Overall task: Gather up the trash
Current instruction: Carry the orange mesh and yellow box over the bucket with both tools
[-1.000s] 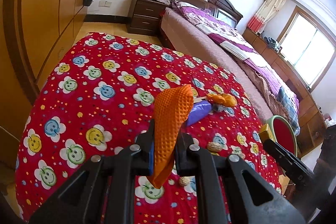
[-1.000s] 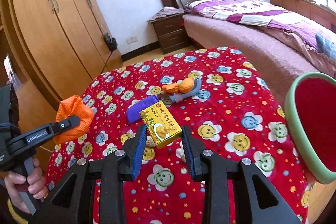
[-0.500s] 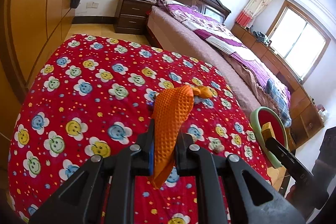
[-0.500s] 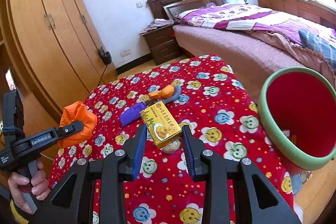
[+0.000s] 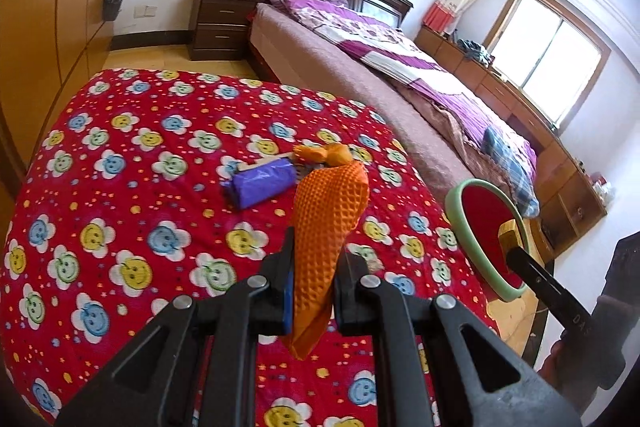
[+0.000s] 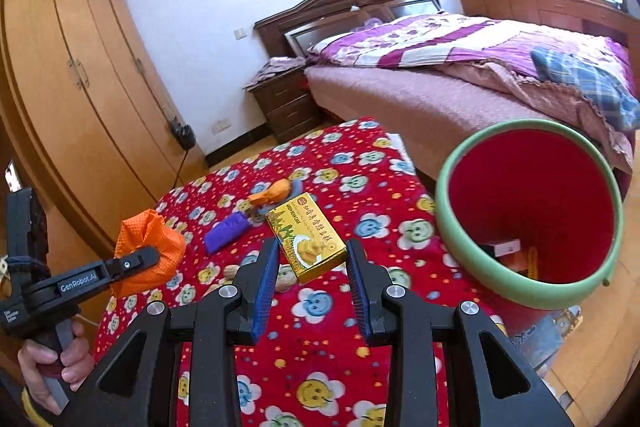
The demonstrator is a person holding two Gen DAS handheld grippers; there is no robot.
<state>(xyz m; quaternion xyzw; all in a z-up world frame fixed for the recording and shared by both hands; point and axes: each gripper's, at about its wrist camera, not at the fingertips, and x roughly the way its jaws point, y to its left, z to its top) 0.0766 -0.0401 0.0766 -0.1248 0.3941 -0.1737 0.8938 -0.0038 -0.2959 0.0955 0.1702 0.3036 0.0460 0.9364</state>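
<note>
Orange waffle-textured wrapper [image 5: 326,227] pinched in left gripper [image 5: 313,277] jaws, yellow box [image 6: 306,237] clamped in right gripper [image 6: 313,267] jaws

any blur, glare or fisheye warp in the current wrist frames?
Left wrist: window blown out, wardrobe bowed by fisheye, orange cloth in the left claw sharp. Right wrist: sharp too, yellow box print legible, dark vignette corners, bin evenly lit.

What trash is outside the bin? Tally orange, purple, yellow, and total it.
Orange: 2, mesh cloth in left gripper, scrap on tablecloth.
Purple: 1, wrapper.
Yellow: 1, box in right gripper.
Total: 4.
</note>
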